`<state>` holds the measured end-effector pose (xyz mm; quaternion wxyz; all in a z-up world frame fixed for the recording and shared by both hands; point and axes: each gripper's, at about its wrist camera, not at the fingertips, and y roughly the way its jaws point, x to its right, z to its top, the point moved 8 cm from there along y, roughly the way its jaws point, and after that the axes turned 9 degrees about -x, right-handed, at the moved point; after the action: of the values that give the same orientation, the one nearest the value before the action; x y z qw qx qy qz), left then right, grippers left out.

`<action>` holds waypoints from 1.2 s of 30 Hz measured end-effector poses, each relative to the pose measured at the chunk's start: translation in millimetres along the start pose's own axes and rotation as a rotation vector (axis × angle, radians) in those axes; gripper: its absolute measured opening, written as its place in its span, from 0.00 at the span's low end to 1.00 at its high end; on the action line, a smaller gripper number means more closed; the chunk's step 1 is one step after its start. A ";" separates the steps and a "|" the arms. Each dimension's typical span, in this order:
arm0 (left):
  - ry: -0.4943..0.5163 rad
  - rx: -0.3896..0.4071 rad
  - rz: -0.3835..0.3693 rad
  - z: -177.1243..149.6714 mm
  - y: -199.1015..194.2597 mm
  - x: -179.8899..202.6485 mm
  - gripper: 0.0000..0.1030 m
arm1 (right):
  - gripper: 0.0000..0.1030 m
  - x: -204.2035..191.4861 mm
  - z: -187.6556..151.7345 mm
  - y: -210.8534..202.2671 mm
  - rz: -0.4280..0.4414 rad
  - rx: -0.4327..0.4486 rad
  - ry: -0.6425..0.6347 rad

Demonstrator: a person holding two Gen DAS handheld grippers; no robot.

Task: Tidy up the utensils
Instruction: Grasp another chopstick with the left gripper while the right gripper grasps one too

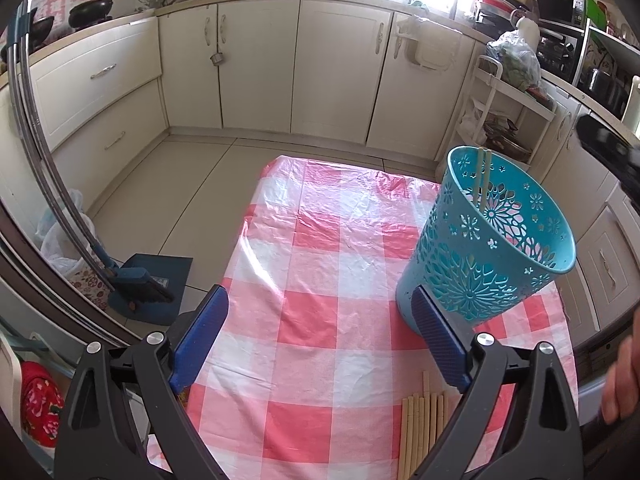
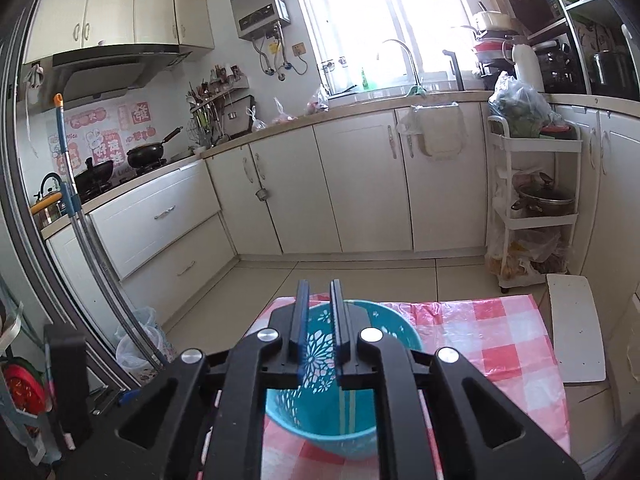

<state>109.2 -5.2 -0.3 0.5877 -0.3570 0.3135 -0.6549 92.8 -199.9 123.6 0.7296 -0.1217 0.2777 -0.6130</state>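
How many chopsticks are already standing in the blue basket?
2. Both chopsticks stand side by side inside the blue basket, leaning against its far rim. More lie bundled on the checked tablecloth, partly hidden.

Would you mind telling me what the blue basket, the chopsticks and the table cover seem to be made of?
Blue basket: moulded plastic, matte, with cut-out flower holes. Chopsticks: pale bamboo or wood, judging by colour; unclear which. Table cover: thin plastic sheet, glossy and wrinkled, printed in pink checks.

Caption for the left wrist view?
Open left gripper beside teal basket holding two chopsticks, more chopsticks on checked cloth.
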 end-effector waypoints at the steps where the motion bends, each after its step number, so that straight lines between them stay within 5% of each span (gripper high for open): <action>1: 0.001 0.002 0.002 0.1 -0.6 -0.1 0.86 | 0.20 -2.1 -4.8 -5.5 0.002 -0.002 -0.007; 6: 0.005 0.009 0.007 -0.4 -3.2 -0.9 0.87 | 0.25 -10.0 -47.6 -26.2 -0.002 -0.057 -0.037; 20: 0.052 0.018 0.057 -12.3 -9.9 -7.2 0.87 | 0.23 3.5 -208.7 1.4 -0.040 -0.461 0.058; 36: 0.101 -0.079 0.031 -71.3 -4.8 -1.9 0.87 | 0.21 -0.1 -238.3 18.1 -0.076 -0.502 0.016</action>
<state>47.1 -3.5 -35.6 0.5669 -0.3415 0.3737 -0.6499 -24.5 -157.0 -80.2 0.6508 -0.3046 0.4223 -0.5526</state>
